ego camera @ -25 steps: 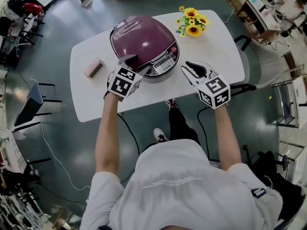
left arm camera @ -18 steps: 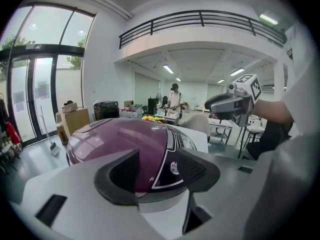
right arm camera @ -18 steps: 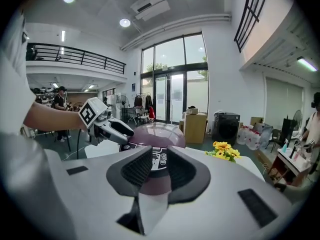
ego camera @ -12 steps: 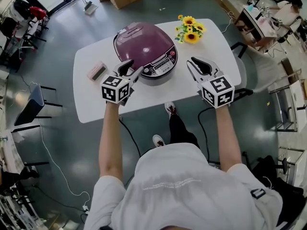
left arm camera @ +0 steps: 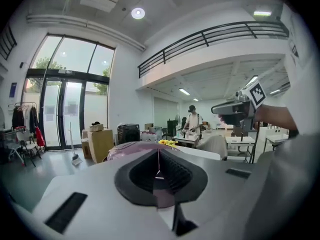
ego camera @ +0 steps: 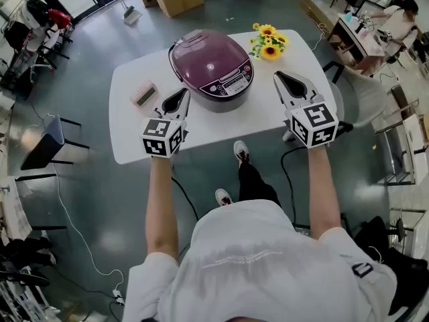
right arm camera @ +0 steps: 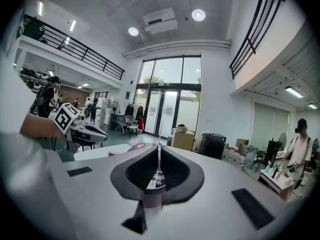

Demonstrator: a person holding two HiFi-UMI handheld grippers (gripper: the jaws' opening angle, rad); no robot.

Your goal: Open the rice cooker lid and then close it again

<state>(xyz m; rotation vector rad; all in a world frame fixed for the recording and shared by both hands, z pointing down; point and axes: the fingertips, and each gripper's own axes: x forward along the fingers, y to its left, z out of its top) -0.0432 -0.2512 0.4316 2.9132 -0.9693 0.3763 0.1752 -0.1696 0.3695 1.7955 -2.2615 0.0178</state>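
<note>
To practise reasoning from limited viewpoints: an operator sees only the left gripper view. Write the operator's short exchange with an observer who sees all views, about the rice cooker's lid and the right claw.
Operator: Over my shut left claw I see just a sliver of the round purple rice cooker. Is its lid down?
Observer: Yes. The head view shows the lid fully closed.
Operator: The right claw shows only side-on here. Holding anything?
Observer: No. Its own view shows its jaws, which have just been closing, together with nothing between them.
</note>
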